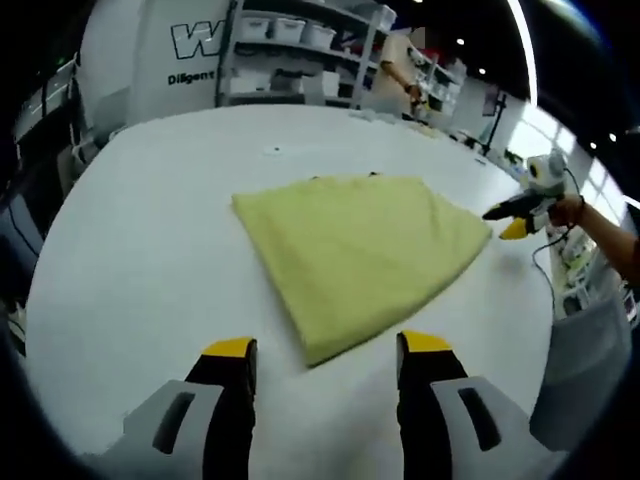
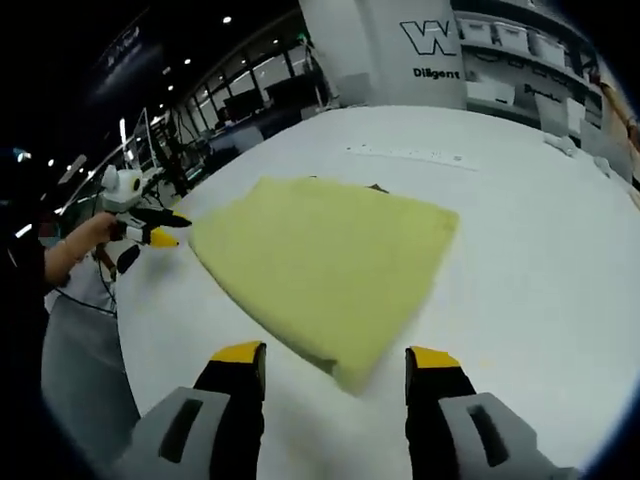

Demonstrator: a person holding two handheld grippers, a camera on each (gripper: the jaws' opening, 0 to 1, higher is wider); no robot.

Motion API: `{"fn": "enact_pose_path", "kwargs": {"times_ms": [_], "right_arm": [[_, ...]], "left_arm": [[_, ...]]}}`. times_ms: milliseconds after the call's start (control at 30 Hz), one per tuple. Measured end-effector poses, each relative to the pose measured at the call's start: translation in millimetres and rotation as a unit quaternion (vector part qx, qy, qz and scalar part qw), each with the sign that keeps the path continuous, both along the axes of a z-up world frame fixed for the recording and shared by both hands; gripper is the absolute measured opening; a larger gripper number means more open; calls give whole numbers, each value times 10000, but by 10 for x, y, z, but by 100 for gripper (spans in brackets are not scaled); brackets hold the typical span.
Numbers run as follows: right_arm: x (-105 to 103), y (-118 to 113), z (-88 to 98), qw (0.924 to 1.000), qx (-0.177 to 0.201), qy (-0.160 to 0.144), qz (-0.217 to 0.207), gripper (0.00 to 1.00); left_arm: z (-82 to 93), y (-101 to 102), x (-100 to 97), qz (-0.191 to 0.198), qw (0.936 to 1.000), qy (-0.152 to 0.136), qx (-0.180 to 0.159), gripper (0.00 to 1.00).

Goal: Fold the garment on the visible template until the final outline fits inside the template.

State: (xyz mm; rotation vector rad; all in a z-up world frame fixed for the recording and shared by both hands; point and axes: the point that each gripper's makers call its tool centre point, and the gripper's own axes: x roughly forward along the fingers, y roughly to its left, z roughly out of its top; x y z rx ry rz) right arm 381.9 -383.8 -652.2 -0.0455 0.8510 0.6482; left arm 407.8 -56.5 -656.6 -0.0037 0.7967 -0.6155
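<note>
A yellow-green garment (image 1: 365, 250) lies folded into a flat, roughly four-sided shape in the middle of the white table (image 1: 150, 250). Small dark bits (image 1: 373, 174) peek out at its far edge; whatever lies under the cloth is hidden. My left gripper (image 1: 328, 347) is open just short of the near corner of the cloth, holding nothing. My right gripper (image 1: 505, 222), held in a hand, hovers by the cloth's right corner. In the right gripper view the garment (image 2: 325, 260) lies ahead of the open right gripper (image 2: 337, 355), and the left gripper (image 2: 172, 230) sits off its left corner.
Shelves with white bins (image 1: 300, 40) and a white pillar with lettering (image 2: 430, 50) stand beyond the table's far edge. A person's sleeve and grey clothing (image 1: 590, 370) are at the table's right edge. Bare white tabletop surrounds the cloth.
</note>
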Motion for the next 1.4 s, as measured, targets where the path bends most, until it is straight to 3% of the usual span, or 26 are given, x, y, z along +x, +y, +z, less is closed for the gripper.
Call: {"fn": "enact_pose_path", "kwargs": {"times_ms": [300, 433, 600, 800, 1033, 1400], "right_arm": [[-44, -113, -140, 9992, -342, -111, 160, 9], [-36, -130, -169, 9993, -327, -99, 125, 1], [-82, -139, -184, 9989, -347, -19, 299, 0], [-47, -199, -128, 9974, -531, -205, 441, 0], [-52, -215, -137, 9962, -659, -203, 523, 0], [-141, -237, -132, 9962, -685, -172, 500, 0]], "left_arm": [[-70, -5, 9, -108, 9998, -70, 132, 26], [-70, -20, 33, -146, 9997, -144, 120, 16], [-91, -43, 47, -281, 9991, -207, 221, 0], [-89, -20, 52, -290, 9987, -262, 317, 0], [-73, -5, 19, -346, 9980, -321, 410, 0], [-54, 38, -193, -434, 9985, -201, 264, 0]]}}
